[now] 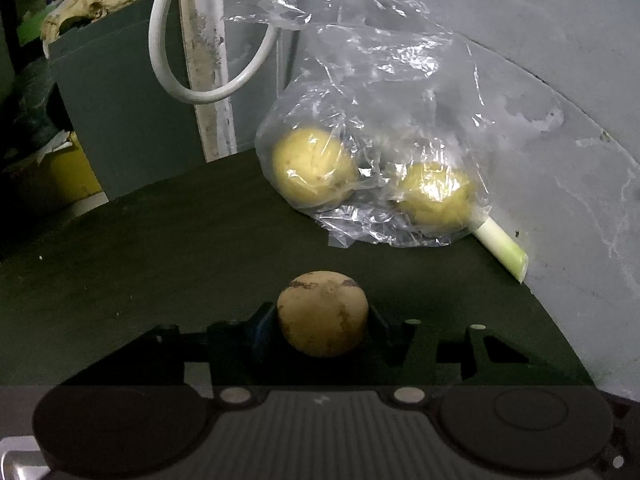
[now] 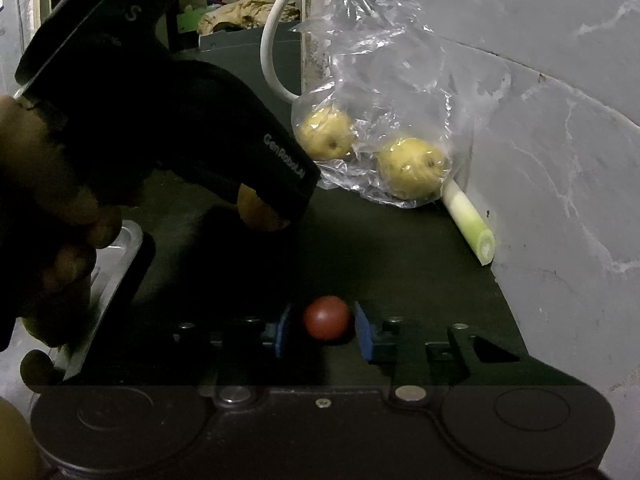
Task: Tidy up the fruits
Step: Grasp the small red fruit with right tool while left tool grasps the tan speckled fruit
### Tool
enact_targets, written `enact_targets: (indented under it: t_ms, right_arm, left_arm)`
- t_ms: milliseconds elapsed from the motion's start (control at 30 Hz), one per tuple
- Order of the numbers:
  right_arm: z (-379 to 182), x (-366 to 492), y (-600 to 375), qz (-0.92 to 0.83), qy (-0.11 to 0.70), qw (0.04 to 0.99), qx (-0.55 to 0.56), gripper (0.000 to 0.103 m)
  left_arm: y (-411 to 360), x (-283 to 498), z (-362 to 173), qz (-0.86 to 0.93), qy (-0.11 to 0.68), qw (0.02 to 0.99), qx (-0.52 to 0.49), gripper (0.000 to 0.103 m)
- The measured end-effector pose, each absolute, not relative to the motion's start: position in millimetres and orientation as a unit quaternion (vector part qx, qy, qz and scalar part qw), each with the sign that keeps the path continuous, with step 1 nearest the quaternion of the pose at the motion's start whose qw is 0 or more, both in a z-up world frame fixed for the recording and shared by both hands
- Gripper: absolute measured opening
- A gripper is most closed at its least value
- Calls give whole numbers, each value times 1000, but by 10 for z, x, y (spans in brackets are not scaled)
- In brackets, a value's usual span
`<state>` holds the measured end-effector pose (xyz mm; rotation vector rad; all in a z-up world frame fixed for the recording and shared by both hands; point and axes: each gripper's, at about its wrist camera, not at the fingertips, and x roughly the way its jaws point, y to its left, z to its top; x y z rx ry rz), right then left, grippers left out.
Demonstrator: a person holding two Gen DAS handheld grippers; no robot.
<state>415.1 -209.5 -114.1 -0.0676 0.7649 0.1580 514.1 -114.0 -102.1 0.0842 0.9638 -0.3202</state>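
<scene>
Ribbed grey plastic and two round black housings fill the bottom of the left wrist view, and just beyond them the left gripper [image 1: 322, 330] is clenched on a round tan-brown fruit [image 1: 322, 312] with a matte, scuffed skin and dark blotches near its top; the blue-padded fingers press its two sides. It hangs over a dark green matte tabletop [image 1: 160, 248].

Farther back on that surface lies a crinkled clear plastic bag [image 1: 372, 128], glossy with bright folds, leaning against a grey wall with pale flaking streaks [image 1: 540, 80]. Inside it sit two round pale-yellow fruits [image 1: 314, 168], side by side and faintly speckled. From under the bag's right corner pokes a smooth cylindrical leek stalk, white shading to pale green [image 1: 500, 246], lying along the foot of the wall. A looped white cable [image 1: 160, 40] hangs behind the table beside a chipped white post.

In the right wrist view the right gripper [image 2: 326, 330] has its flat blue fingers [image 2: 363, 332] spread either side of a small smooth dark-red round fruit [image 2: 327, 317]; whether they touch it cannot be told in the dim light. To the left, a person's hand [image 2: 52, 208] holds the other black tool.
</scene>
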Motion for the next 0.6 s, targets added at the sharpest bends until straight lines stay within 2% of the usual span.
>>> enact_targets:
  t_ms: [67,600]
  right_arm:
    - [-1140,4153,-2096,75,373,924,-34,26]
    - [-1042,3920,-2027,50,374,926,-20,26]
  left_arm:
    - [-1132,5128,-1017,-151,462,873,41,54]
    - [-912,4825,-873,-153,475,866,21,53]
